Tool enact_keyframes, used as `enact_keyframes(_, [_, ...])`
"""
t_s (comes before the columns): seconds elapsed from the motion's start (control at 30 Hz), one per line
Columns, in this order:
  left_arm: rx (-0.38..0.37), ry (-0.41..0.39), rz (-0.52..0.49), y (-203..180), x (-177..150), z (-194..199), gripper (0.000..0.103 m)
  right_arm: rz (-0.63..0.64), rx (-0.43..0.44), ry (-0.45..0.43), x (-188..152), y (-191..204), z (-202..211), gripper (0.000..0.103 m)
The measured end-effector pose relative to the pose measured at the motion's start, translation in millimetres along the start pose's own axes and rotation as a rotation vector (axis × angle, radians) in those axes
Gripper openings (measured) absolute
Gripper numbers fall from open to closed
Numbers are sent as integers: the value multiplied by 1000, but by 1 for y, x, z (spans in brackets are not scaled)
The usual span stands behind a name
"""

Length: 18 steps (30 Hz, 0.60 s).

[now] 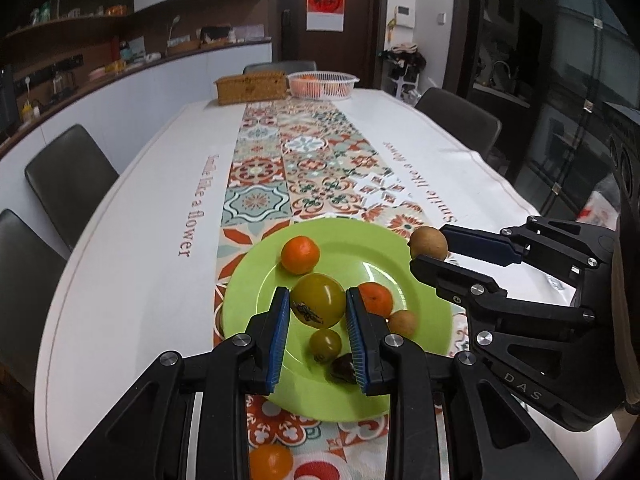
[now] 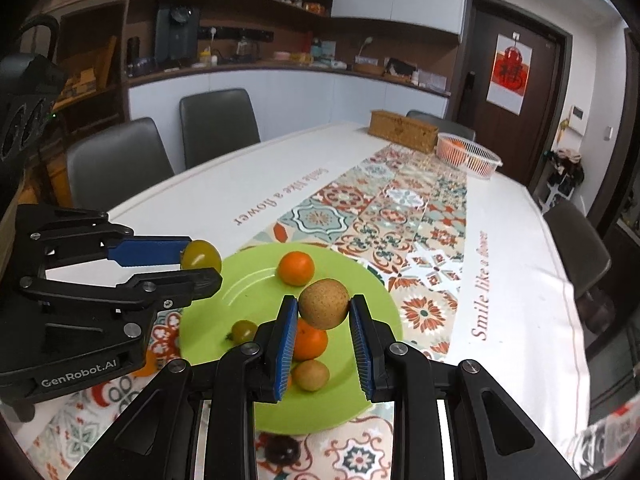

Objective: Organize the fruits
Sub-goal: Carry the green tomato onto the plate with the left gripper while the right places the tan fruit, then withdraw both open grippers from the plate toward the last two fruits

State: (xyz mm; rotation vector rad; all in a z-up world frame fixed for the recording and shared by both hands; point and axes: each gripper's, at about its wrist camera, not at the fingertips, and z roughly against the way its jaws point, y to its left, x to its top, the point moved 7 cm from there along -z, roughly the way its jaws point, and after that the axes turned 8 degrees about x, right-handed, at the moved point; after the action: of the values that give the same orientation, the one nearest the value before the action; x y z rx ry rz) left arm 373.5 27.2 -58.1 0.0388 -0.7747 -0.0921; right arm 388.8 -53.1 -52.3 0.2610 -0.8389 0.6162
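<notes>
Left gripper [image 1: 318, 306]: clamped on green tomato [image 1: 318, 300], above green plate [image 1: 256, 276]. Right gripper [image 2: 324, 308]: clamped on brown fruit [image 2: 324, 303], above same plate.

**Dining table and what rests on it**

A white-clothed table [image 1: 132, 208] carries a patterned tile runner [image 1: 304, 160] down its middle. On the runner sit a green plate [image 1: 428, 320], a loose orange [image 1: 271, 462] and a dark fruit [image 2: 282, 450]; at the far end, a wicker box [image 1: 251, 87] beside a white basket [image 1: 323, 84]
</notes>
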Motion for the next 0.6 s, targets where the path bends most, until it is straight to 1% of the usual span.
enact_keyframes(0.27, [4,62,-1,3,-3,-35,28,-40,29,90,-7,-13,-43,28])
enact_keyframes(0.6, [6,119,6,7,-6,-65,28,-95,51,138,-12,-24,-74,28])
